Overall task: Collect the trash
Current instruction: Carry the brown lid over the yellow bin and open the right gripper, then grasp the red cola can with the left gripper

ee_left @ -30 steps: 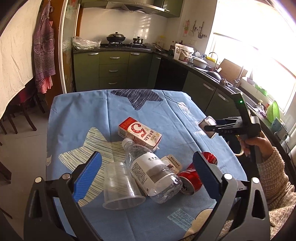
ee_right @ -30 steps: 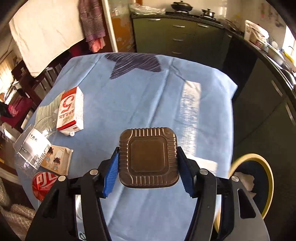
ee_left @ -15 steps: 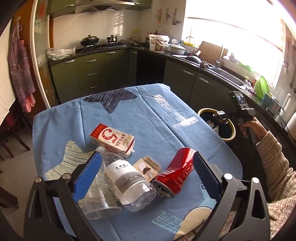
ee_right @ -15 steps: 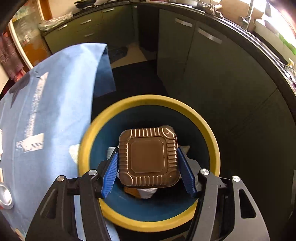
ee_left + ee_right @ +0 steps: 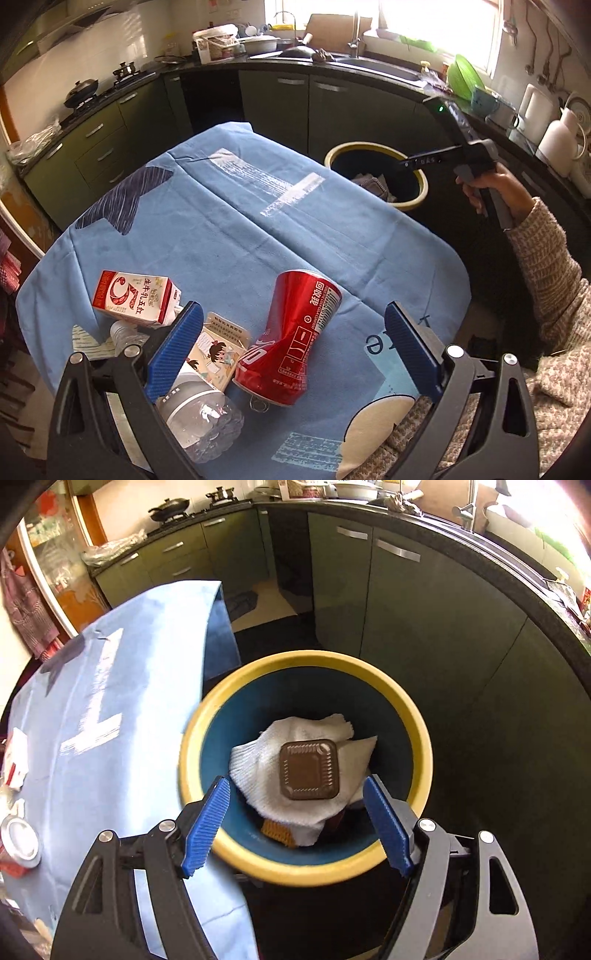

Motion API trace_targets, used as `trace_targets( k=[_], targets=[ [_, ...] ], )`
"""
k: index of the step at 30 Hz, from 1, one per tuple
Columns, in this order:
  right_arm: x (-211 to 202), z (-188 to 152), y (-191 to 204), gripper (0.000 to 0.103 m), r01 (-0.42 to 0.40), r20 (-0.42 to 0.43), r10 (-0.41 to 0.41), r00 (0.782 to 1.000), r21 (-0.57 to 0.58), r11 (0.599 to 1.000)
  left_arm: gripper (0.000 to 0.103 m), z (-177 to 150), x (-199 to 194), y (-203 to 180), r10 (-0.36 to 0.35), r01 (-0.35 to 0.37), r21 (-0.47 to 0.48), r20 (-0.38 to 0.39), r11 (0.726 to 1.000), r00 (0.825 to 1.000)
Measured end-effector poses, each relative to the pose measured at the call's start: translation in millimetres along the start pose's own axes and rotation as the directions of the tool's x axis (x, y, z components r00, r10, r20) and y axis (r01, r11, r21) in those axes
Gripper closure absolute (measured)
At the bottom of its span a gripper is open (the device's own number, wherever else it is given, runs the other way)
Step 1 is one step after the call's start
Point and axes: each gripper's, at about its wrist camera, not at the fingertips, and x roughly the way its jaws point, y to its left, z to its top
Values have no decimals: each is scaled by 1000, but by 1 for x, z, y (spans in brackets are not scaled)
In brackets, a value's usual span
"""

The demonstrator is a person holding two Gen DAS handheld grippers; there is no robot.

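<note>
My right gripper (image 5: pixel 297 827) hangs over the yellow-rimmed blue bin (image 5: pixel 303 657), its jaws opening with nothing between them. The brown square foil tray (image 5: pixel 309 770) lies loose in the bin on a white cloth (image 5: pixel 258 775). My left gripper (image 5: pixel 291 350) stands open above the blue-clothed table (image 5: pixel 258 229). A dented red can (image 5: pixel 291 339) lies on its side between the fingers, untouched. Left of the can are a small cartoon carton (image 5: pixel 218 347), a red-and-white milk carton (image 5: pixel 135 299) and a clear plastic bottle (image 5: pixel 199 413). The left wrist view also shows the right gripper (image 5: pixel 410 162) over the bin (image 5: pixel 417 177).
Dark green cabinets (image 5: pixel 406 609) and a counter with a sink curve behind the bin. The bin stands on dark floor just off the table's corner. A round metal lid (image 5: pixel 18 840) lies on the cloth. A person's knitted sleeve (image 5: pixel 546 295) reaches along the table's right side.
My right gripper swung from over the table to over the bin, opened and let the foil tray drop in. My left gripper rolled and shifted until the red can lay between its fingers.
</note>
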Motion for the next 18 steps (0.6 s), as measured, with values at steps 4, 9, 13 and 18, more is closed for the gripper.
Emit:
trace_targets(
  k=[4, 9, 13, 18],
  targets=[
    [-17, -12, 15, 29, -61, 29, 61, 998, -8, 998, 9, 2, 28, -6, -4, 8, 53, -77, 999, 997],
    [-39, -26, 36, 29, -96, 67, 98, 993, -36, 995, 9, -1, 55, -10, -50, 63, 80, -161, 995, 986],
    [-51, -28, 48, 27, -87, 85, 93, 992, -63, 994, 13, -2, 72, -9, -45, 64, 87, -205, 994, 978],
    [-58, -29, 51, 26, -85, 99, 92, 991, -77, 993, 31, -6, 85, -7, -38, 61, 85, -255, 994, 966]
  ],
)
